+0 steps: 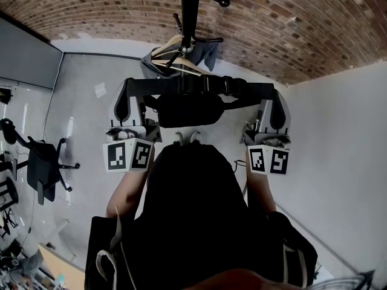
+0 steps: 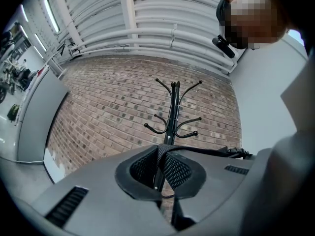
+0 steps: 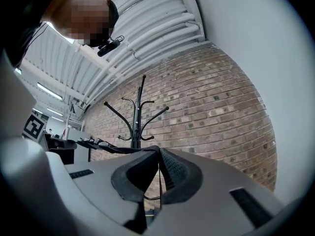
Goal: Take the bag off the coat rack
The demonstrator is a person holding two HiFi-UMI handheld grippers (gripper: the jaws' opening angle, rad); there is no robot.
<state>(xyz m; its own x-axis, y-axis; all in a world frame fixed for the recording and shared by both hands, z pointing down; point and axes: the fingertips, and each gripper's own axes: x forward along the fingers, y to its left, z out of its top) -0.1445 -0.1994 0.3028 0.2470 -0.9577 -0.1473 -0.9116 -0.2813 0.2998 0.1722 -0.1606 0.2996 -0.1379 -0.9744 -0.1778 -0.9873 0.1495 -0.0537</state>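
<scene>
A black bag hangs by its long black strap, which is stretched level between my two grippers. My left gripper is shut on the strap's left end and my right gripper on its right end. The black coat rack stands just beyond the bag. In the left gripper view the jaws pinch the strap, which runs off to the right, with the coat rack behind and none of its hooks touching the strap. In the right gripper view the jaws pinch the strap, which leads left.
Wooden hangers with a grey garment hang low on the rack. A brick wall lies behind it and a white wall to the right. A black office chair stands at the left. The person's dark torso fills the lower middle.
</scene>
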